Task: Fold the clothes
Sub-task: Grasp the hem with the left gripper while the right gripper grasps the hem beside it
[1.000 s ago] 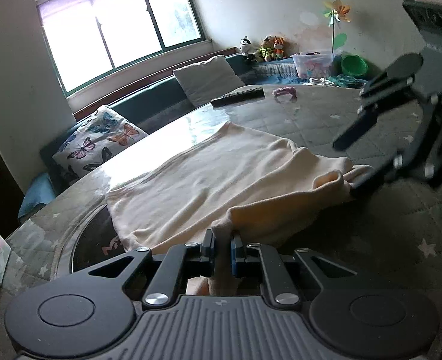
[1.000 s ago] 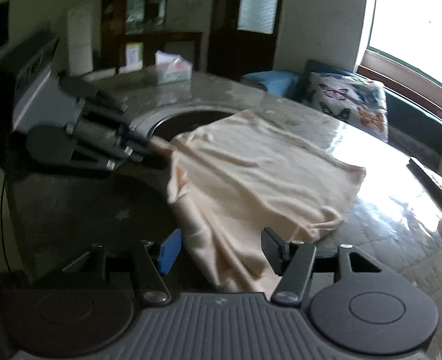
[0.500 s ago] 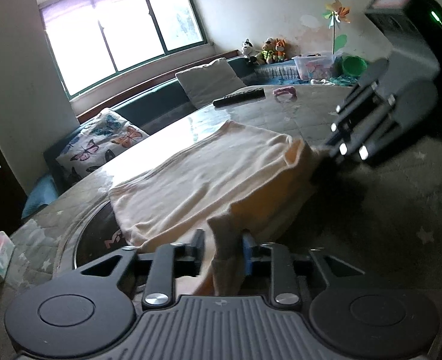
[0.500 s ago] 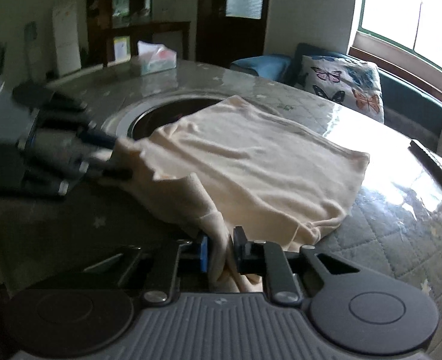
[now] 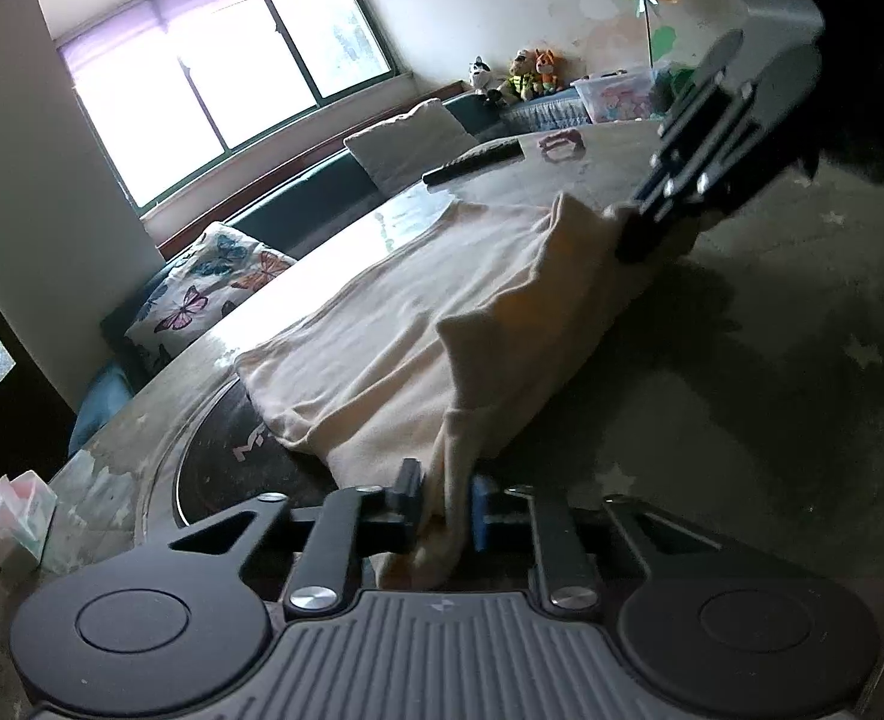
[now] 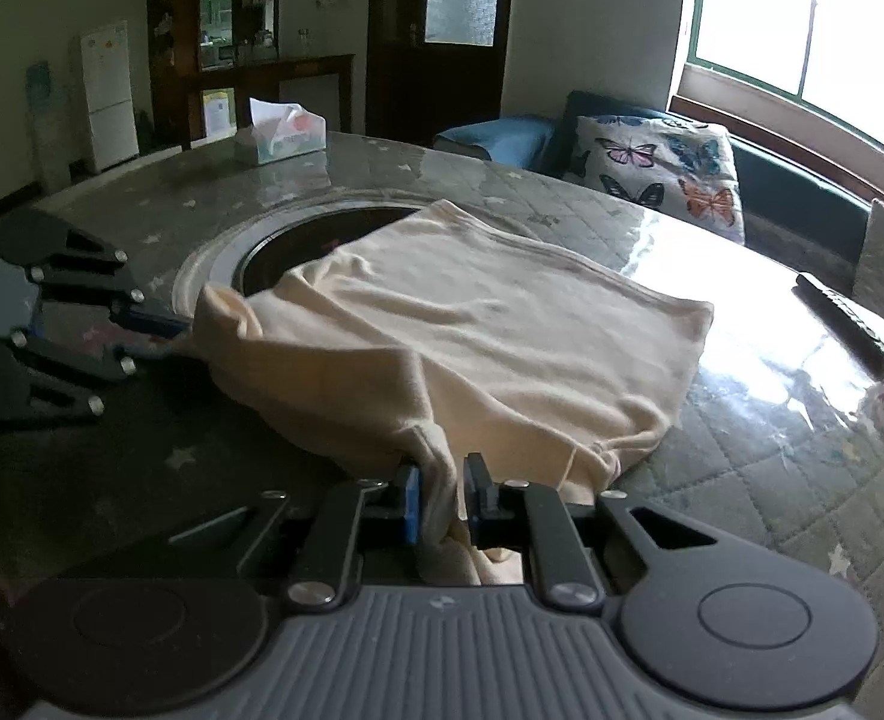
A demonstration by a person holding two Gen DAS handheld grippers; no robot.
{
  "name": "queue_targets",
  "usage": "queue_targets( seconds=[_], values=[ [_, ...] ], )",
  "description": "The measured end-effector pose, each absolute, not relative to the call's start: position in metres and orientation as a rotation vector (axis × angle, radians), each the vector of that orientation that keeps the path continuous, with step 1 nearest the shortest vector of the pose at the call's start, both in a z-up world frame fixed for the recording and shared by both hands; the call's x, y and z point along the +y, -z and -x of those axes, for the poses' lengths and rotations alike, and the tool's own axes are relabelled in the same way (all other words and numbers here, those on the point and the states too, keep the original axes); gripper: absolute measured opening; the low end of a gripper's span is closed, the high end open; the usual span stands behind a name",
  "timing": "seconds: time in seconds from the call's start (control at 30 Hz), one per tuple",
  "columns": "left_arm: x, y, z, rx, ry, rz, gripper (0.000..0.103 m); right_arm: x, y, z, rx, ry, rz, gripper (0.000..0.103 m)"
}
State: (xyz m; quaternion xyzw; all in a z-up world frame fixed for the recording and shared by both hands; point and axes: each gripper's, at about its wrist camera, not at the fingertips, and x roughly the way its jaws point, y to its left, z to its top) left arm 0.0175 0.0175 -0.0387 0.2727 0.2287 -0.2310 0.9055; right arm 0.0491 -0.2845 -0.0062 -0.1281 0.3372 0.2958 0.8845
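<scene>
Between left gripper [image 5: 445, 507] jaws, closing: near edge of cream garment [image 5: 417, 330], bunched. Right gripper [image 6: 442, 495] jaws closing on same edge further along. Both ends pinched, probably so edge lifts evenly for fold. Rest of garment flat on table [image 6: 772, 480] beyond both grippers.

Right gripper [image 6: 440, 498] newly on garment [image 6: 472, 324]

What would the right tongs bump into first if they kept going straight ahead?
More of the cloth. The right tongs are closing on its near edge, and the rest lies right ahead on the table. Beyond it comes the dark round inset, though depth is hard to judge.
</scene>
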Motion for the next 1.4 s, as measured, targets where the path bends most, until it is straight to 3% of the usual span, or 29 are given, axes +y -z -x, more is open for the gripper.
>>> queue_targets(
  seconds=[0.63, 0.83, 1.17, 1.4],
  values=[
    [0.028, -0.037, 0.083, 0.447, 0.523, -0.428, 0.013, -0.315, -0.055, 0.066, 0.616, -0.681, 0.213, 0.006],
    [0.027, -0.054, 0.079, 0.411, 0.513, -0.414, 0.013, -0.314, -0.077, 0.074, 0.583, -0.685, 0.232, 0.006],
    [0.027, -0.056, -0.015, 0.435, 0.479, -0.366, 0.009, -0.307, -0.082, -0.003, 0.609, -0.638, 0.215, 0.005],
    [0.026, -0.026, -0.090, 0.539, 0.451, -0.335, 0.008, -0.298, -0.056, -0.075, 0.689, -0.597, 0.212, 0.005]
  ],
)
